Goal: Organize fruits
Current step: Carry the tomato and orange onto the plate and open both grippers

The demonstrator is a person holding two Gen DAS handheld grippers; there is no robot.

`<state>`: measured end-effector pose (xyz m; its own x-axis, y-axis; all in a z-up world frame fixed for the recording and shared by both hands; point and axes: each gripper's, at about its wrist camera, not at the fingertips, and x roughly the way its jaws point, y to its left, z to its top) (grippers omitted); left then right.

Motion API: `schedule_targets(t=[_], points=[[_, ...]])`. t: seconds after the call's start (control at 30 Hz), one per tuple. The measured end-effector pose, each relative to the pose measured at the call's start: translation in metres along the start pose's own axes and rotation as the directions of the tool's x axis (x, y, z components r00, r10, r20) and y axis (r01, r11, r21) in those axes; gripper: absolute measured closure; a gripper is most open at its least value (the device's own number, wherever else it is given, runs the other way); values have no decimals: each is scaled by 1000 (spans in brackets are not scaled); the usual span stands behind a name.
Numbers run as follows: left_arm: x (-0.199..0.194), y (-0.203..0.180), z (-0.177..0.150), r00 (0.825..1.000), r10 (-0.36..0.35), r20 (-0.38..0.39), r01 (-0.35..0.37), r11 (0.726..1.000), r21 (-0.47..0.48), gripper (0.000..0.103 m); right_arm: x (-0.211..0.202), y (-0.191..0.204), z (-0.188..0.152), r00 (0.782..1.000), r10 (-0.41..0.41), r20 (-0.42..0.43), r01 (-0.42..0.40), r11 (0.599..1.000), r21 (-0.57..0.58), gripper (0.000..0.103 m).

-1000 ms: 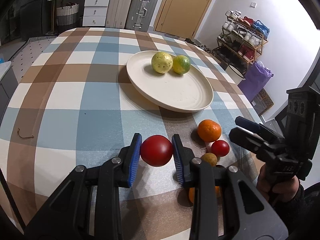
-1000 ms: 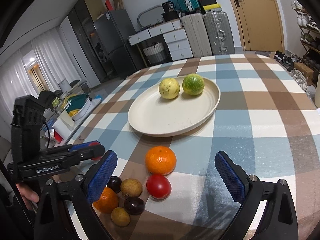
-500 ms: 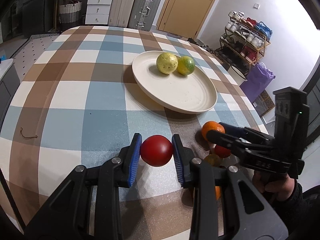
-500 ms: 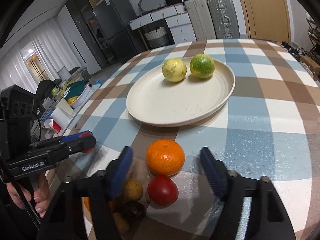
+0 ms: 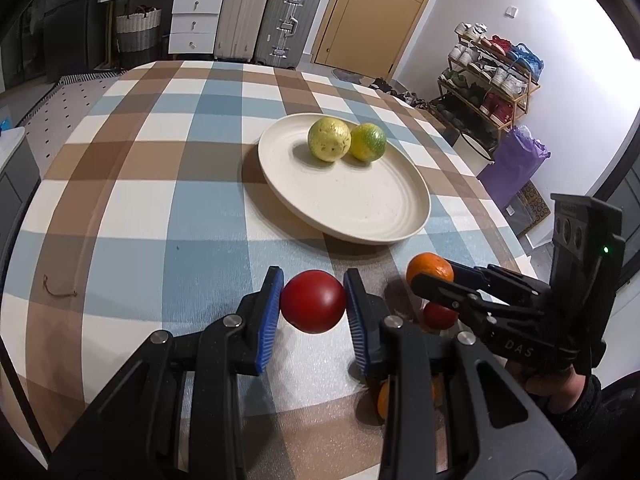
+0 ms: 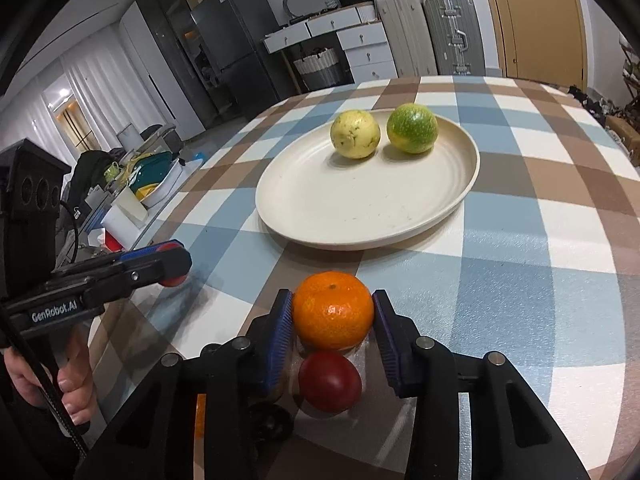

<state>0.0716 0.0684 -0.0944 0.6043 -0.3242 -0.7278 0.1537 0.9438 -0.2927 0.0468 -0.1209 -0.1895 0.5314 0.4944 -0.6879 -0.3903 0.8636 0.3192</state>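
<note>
Checked cloth in brown, blue and white covers the table (image 5: 132, 200), with suitcases (image 5: 268, 24), a white drawer unit (image 5: 192, 20) and a wooden door (image 5: 376, 12) behind it. Near the middle of the table sits a cream plate (image 6: 360, 216) carrying two fruits side by side toward its far edge: a yellow fruit (image 6: 355, 134) and a green fruit (image 6: 412, 128), close together and possibly touching. The left gripper (image 5: 313, 304) is clamped on a red tomato (image 5: 313, 301), both blue pads pressed against its sides; the tomato appears to be held just above the cloth, on the near side of the plate. The right gripper (image 6: 332, 324) is closed against an orange (image 6: 332, 311), one pad on each side; whether the orange rests on the cloth or is lifted cannot be told. Directly behind the orange, between the right gripper's fingers, lies a second red tomato (image 6: 330, 380). More small fruit lies under the right gripper, including a dark one (image 6: 270, 420) and another orange one (image 5: 384, 400), largely hidden by the gripper bodies.
</note>
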Motion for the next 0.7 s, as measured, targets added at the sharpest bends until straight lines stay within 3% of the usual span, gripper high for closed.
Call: schedule_targets(t=[0.23,0.53,0.7], points=[[4,-6,17,1000,-1,-2,1,1000,14,75,-13,-6,3,999,15,48,-15,1000,16,63],[21,-19,45,1000,-22,-3,22,999,38,75,-46,-11,15,980,65,189,-72,997,28,63],[36,-26,64,999,-38,-7,38,998,44,75,-46,-13,28,980,66,190,-69,998,11,63]])
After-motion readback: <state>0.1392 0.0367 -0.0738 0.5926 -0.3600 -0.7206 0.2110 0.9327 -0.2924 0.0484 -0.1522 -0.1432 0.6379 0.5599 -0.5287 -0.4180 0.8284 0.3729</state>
